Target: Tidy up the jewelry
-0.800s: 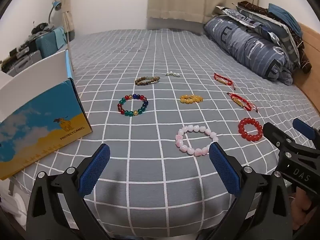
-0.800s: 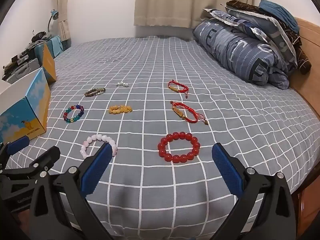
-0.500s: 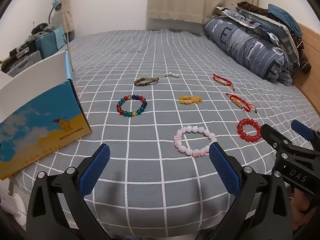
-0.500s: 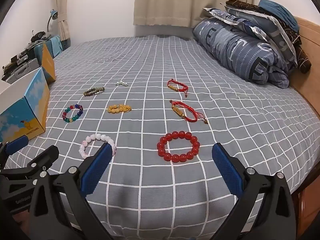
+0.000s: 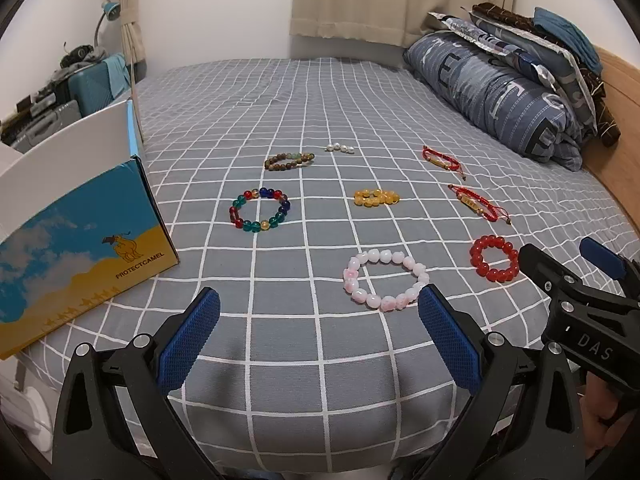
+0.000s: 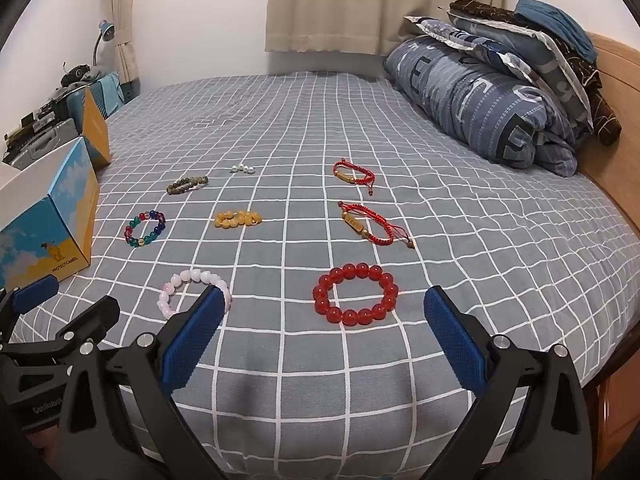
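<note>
Standing at the foot of the bed (image 5: 320,92), I see everything laid out on the grey checked sheet. Far left sits the open box (image 5: 80,248) with the camel print, lid up. Next to it lies the multicoloured bead bracelet (image 5: 260,210), with the brown bead bracelet (image 5: 289,160) beyond. In the middle are a small cluster of white pearls (image 5: 340,148), the yellow bead bracelet (image 5: 376,198) and, nearest, the pink bead bracelet (image 5: 384,280). To the right lie two red cord bracelets (image 6: 354,174) (image 6: 370,226) and the red bead bracelet (image 6: 355,294).

The left gripper (image 5: 316,336) hangs over the near edge with its jaws spread wide and nothing between them; the right gripper (image 6: 320,332) is the same, wide open and empty, the red beads just ahead of it.

Nothing is in the box yet, I judge. The risks I'd watch: round beads rolling out of a pinch on the soft sheet, jaws snagging the fabric, or a red cord's loose tails catching its neighbour. The two grippers are close together and could knock each other.
</note>
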Demonstrator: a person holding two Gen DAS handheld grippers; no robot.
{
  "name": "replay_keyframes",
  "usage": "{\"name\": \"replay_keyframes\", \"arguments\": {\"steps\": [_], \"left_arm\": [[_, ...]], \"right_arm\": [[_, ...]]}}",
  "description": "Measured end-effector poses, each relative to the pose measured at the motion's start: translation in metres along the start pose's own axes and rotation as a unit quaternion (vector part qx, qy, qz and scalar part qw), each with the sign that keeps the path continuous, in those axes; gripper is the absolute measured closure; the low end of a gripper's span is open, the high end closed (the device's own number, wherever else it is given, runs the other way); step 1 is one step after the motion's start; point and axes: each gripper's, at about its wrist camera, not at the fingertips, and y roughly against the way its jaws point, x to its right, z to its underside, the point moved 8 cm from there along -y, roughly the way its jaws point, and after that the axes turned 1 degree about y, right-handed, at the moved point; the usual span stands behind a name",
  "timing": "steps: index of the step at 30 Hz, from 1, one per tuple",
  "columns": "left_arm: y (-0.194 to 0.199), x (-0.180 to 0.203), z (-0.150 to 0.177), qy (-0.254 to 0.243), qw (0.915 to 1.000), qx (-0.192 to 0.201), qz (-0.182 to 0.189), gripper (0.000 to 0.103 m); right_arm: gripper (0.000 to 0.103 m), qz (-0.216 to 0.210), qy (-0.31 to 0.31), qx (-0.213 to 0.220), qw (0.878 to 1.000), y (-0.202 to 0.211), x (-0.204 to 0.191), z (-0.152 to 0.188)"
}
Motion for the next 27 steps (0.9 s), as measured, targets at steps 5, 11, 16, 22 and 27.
{"name": "replay_keyframes", "arguments": {"steps": [5, 11, 16, 22, 27], "left_arm": [[0.0006, -0.0009, 0.0007, 0.003, 1.0000, 0.000, -0.001, 0.006], [-0.0006, -0.0010, 0.0010, 0.001, 1.0000, -0.001, -0.002, 0.006], [-0.0011, -0.0017, 0.0017, 0.001, 1.0000, -0.003, -0.003, 0.006], [-0.0012, -0.0019, 0.0014, 0.002, 1.0000, -0.003, -0.003, 0.006], [-0.0019, -0.0016, 0.0018, 0.001, 1.0000, -0.004, -0.003, 0.006]], "right_arm": [[0.007, 0.002, 0.000, 0.001, 1.000, -0.0008, 0.0003, 0.0004], [0.007, 0.001, -0.001, 0.001, 1.000, -0.0009, 0.0001, 0.0009], [0.007, 0.001, 0.000, 0.001, 1.000, -0.0009, -0.0001, 0.0010], [0.007, 0.002, -0.002, 0.002, 1.000, -0.0006, 0.0002, 0.0007], [0.007, 0.001, -0.001, 0.001, 1.000, -0.0006, -0.0001, 0.0006]]}}
